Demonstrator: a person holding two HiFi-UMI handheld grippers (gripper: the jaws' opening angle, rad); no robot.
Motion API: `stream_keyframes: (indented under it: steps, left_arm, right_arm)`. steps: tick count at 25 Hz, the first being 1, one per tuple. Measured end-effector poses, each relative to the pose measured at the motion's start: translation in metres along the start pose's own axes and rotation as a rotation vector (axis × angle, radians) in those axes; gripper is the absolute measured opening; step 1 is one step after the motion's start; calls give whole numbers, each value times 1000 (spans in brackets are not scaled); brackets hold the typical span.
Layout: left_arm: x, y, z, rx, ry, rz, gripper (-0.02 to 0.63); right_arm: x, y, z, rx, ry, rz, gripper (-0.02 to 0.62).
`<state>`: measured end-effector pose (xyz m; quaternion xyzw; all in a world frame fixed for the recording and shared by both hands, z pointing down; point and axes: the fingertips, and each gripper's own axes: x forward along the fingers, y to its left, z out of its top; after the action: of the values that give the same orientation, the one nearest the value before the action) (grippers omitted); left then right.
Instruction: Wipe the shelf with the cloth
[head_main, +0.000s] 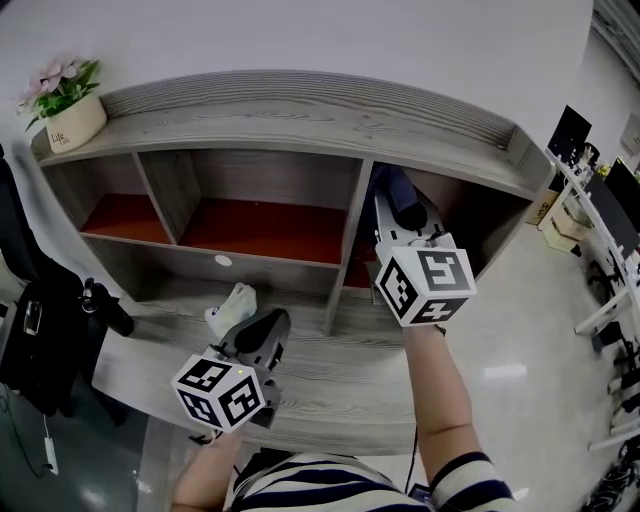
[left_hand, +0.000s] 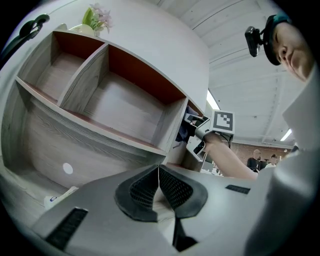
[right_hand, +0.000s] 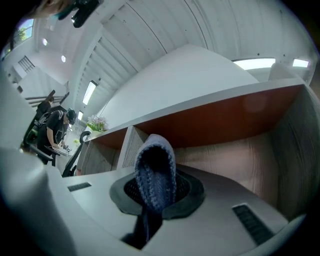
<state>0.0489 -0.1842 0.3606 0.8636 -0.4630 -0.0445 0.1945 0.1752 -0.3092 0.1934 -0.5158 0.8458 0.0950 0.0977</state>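
left gripper (left_hand: 159, 174) jaws together, empty | right gripper (right_hand: 155, 192) clamps blue cloth (right_hand: 156, 165) | pot (head_main: 76, 126) reads "Life"

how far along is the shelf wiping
Done: the cloth is clamped in the right gripper. In hand: it reaches into the right compartment of the shelf; contact isn't visible. Remaining, probably: middle compartment and left compartment. The left gripper is shut, empty.

- Left compartment (head_main: 125, 210) and middle compartment (head_main: 265, 220): open at the front.
- Divider (head_main: 348, 245) walls off the right bay, taken up by right gripper (head_main: 405, 215) with cloth (head_main: 397, 190).
- Pot (head_main: 75, 125) on top, left end.
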Motion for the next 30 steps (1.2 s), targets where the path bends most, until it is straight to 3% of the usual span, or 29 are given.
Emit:
stream_keyframes:
  steps: [17,30]
  left_arm:
    - [13,-3,-8,-25,35,-44,18]
    - [24,-5,-12,-65,54,-86,18]
  right_arm:
    - [-22,13,-95,-136,338,76,46]
    - [-42,22,-143,-256,503,106,46]
